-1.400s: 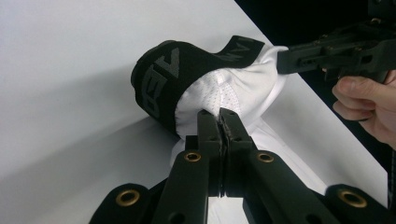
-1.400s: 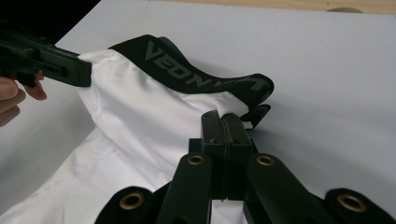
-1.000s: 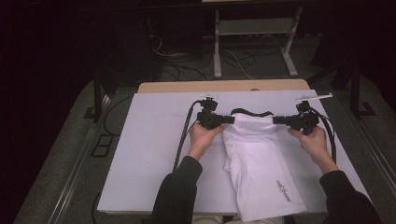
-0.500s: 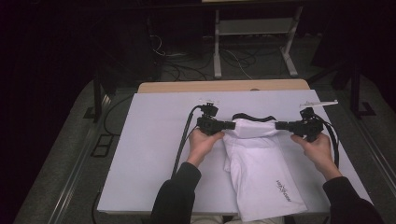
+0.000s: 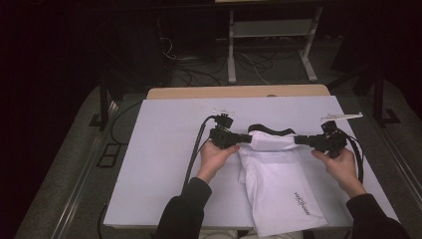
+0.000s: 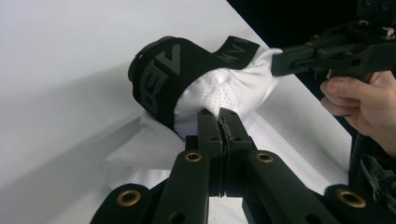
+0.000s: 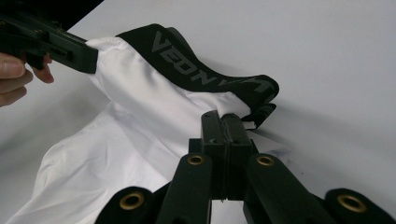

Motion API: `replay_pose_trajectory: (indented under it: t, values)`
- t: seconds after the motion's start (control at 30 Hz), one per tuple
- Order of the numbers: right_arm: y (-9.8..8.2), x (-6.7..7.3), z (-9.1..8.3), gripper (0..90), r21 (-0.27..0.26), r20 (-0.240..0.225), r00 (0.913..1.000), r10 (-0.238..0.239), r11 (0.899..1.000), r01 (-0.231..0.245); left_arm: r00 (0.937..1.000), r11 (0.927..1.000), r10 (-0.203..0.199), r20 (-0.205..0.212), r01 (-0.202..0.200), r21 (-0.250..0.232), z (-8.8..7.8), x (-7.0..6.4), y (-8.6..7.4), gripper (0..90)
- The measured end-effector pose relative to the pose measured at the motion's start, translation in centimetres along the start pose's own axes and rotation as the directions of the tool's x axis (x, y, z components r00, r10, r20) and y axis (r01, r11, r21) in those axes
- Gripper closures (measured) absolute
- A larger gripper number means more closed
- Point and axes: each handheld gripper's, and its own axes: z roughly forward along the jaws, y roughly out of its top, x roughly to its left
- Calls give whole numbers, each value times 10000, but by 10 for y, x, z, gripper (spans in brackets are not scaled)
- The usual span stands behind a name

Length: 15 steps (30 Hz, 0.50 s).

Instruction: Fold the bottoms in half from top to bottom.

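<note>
- We hold the left gripper [image 5: 247, 139] level above the sheet, jaws pressed together on a pinch of white fabric at the left end of the garment's top edge; in the left gripper view [image 6: 222, 122] the mesh cloth sits squeezed between the two black jaws.
- We hold the right gripper [image 5: 297, 140] level as well, pointing toward the left one, jaws clamped on the right end of the same edge; in the right gripper view [image 7: 225, 125] the jaws close on white cloth just below the band.
- Our left hand [image 5: 215, 155] wraps its gripper's body from below; our right hand [image 5: 341, 167] does the same on its side. Dark sleeves come in from the bottom of the high view.
- A black cable [image 5: 195, 152] trails from the left gripper down across the sheet.
- The white garment [image 5: 278, 186] lies between the two grippers and runs toward us, its lower part flat on the sheet and reaching the near edge; a small dark logo [image 5: 301, 201] is printed near the lower end.
- Its black waistband [image 5: 271, 130], with grey lettering, arches up between the grippers, lifted off the sheet; it is seen bunched in the left gripper view [image 6: 159, 74] and stretched in the right gripper view [image 7: 201, 70].
- A white sheet [image 5: 159, 164] covers the table [image 5: 199, 92], whose wooden far edge is bare.
- A white frame [image 5: 268, 30] stands on the dark floor beyond the table.
</note>
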Motion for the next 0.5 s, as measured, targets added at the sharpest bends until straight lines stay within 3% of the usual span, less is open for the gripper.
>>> replay_pose_trajectory:
  t: [0.5]
  values:
    - [-14,8,-12,890,31,-183,9998,0,10000,1,9985,9982,459,287,-469,370,-7,-18,-5,879]
